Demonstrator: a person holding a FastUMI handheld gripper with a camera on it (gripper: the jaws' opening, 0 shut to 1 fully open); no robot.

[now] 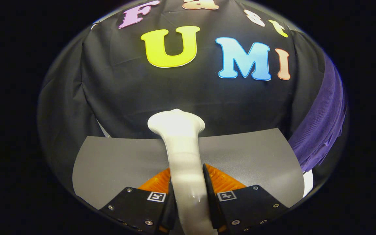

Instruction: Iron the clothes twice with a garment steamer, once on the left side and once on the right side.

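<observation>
Gripper pinching the white, smooth plastic garment steamer by its neck, both fingers pressed against it, one on each side. Steamer rises from between the fingers; its flared head sits just beyond them, upright, in front of the black cloth wall. Beneath it, a flat grey tabletop. Purple ribbed fabric garment hangs to the right, well apart from the steamer head (no contact between them). Small white patch shows below the garment's hem, identity unclear.
</observation>
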